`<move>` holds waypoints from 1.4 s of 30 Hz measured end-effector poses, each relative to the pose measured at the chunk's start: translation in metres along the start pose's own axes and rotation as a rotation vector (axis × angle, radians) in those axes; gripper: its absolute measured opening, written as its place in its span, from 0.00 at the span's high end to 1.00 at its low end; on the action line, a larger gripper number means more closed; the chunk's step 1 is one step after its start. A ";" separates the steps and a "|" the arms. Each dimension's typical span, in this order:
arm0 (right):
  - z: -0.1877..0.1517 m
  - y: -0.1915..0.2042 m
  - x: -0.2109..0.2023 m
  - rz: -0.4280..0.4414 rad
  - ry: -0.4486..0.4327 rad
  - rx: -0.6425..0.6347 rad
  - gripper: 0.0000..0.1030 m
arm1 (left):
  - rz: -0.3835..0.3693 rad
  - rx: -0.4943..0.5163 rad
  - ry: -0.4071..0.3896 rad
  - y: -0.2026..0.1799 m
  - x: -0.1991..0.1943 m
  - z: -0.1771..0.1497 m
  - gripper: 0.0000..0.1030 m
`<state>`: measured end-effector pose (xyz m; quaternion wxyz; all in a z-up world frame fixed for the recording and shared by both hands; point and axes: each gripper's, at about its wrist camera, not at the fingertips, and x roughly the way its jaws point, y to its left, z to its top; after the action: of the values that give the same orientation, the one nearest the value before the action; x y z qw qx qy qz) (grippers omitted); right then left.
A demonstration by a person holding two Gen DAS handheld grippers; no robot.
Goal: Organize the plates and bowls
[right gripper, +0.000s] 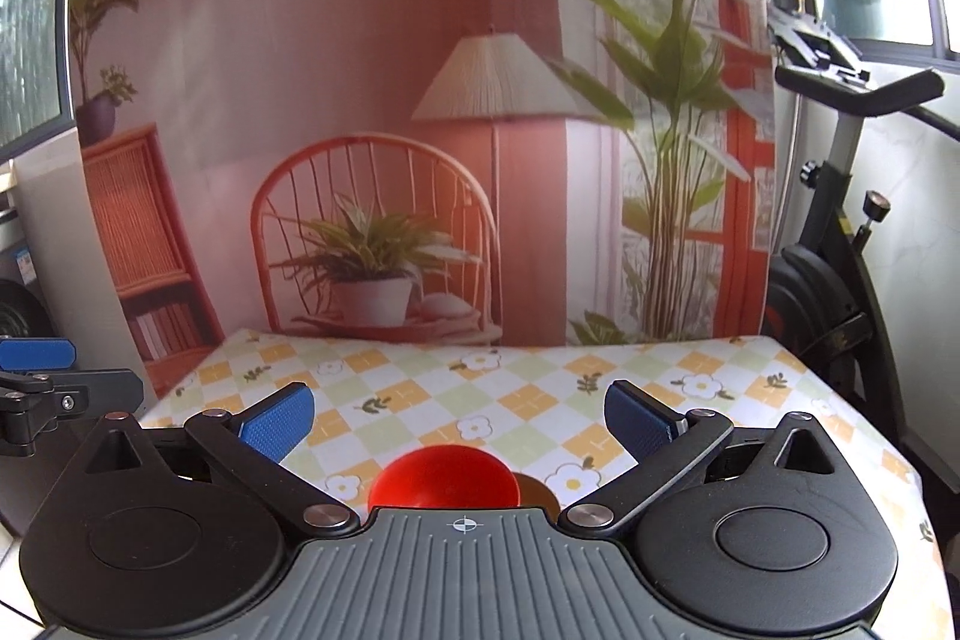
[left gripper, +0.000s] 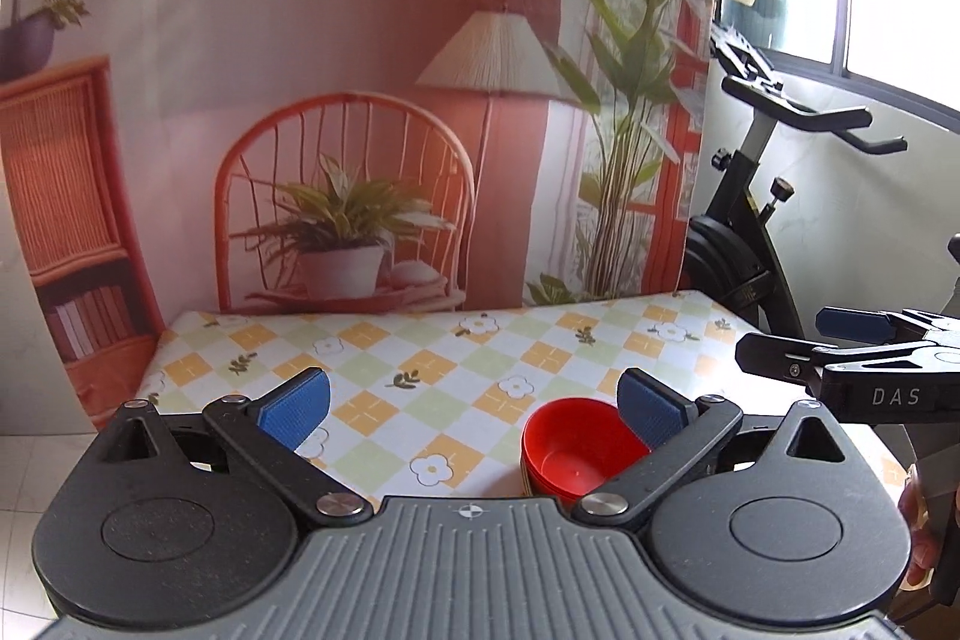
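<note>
Your left tool [left gripper: 474, 409] hung wide and empty with the red bowls [left gripper: 576, 454] stacked just beneath its right finger on the near surface [left gripper: 420, 358], while your right tool [right gripper: 459, 421], equally wide, sat directly above them.

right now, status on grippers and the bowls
Left gripper open, empty. Right gripper open, empty. Red bowls stacked on the checked tablecloth, near edge, by the left gripper's right finger. Nothing in the way.
</note>
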<state>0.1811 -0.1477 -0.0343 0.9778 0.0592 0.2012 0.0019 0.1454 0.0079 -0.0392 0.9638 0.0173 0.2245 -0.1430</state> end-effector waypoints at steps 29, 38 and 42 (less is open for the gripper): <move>0.024 0.011 -0.100 0.017 -0.151 -0.009 0.00 | 0.129 0.055 -0.152 -0.036 -0.090 0.018 0.01; 0.021 0.009 -0.102 0.013 -0.154 -0.001 0.00 | 0.132 0.033 -0.159 -0.034 -0.090 0.017 0.01; 0.021 0.010 -0.101 0.014 -0.150 0.002 0.00 | 0.134 0.021 -0.150 -0.032 -0.088 0.018 0.01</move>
<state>0.0969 -0.1430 0.0259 0.9900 0.0615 0.1271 0.0040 0.0682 -0.0007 0.0164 0.9850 0.0318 0.1487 -0.0814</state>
